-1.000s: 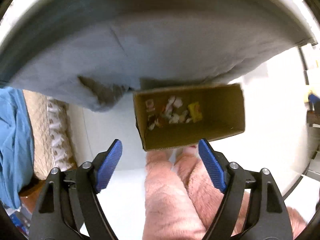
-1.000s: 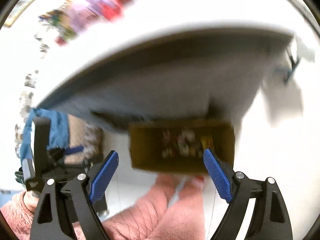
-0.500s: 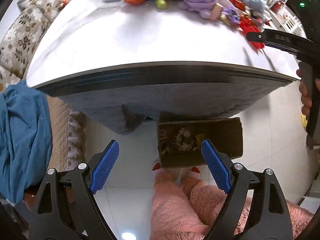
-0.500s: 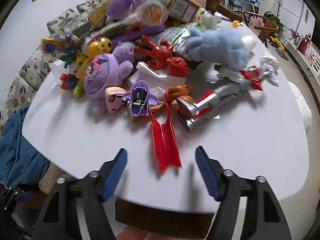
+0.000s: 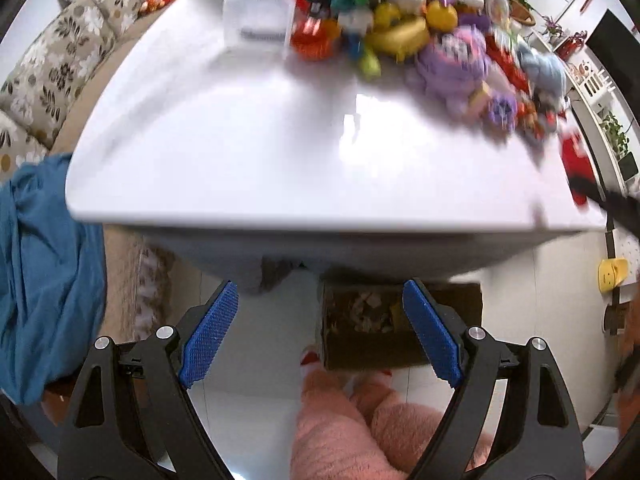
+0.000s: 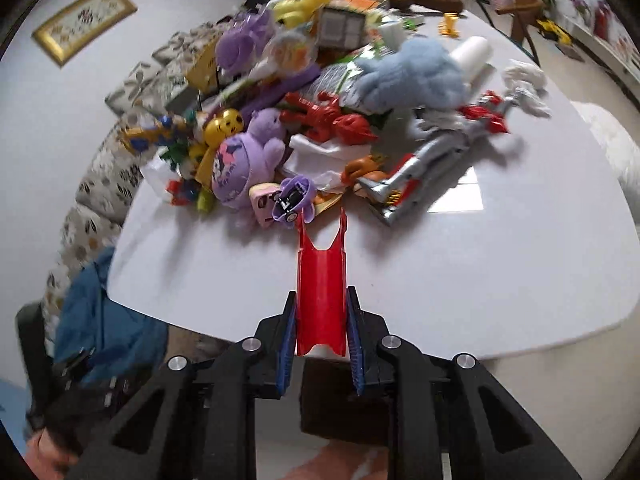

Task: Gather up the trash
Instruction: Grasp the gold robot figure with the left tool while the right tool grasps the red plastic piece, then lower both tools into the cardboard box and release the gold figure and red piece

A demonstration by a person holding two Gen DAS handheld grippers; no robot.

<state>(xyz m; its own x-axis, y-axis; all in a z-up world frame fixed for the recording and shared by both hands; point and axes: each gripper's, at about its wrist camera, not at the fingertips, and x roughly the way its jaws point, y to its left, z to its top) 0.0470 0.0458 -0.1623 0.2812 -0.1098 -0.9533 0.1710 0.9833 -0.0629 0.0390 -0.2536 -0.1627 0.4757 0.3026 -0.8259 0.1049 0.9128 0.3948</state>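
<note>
My right gripper (image 6: pixel 321 312) is shut on a long red plastic piece (image 6: pixel 322 280) that lies on the near edge of the white table (image 6: pixel 460 280). A heap of toys and wrappers (image 6: pixel 320 120) fills the far part of the table. My left gripper (image 5: pixel 320 316) is open and empty, held in front of the table edge above the floor. A brown cardboard box (image 5: pixel 376 324) with scraps inside stands on the floor under the table; its dark edge also shows in the right wrist view (image 6: pixel 340 400).
A clear plastic container (image 5: pixel 258 20) stands at the table's far left. A patterned sofa (image 5: pixel 48 60) lies left, with a blue cloth (image 5: pixel 44 272) draped beside it. My pink-clad legs (image 5: pixel 340 428) are below. A wooden chair (image 6: pixel 516 4) stands far right.
Both grippers rose from under the table to above its edge. My right gripper came up to the red plastic piece and closed on it. My left gripper stayed open.
</note>
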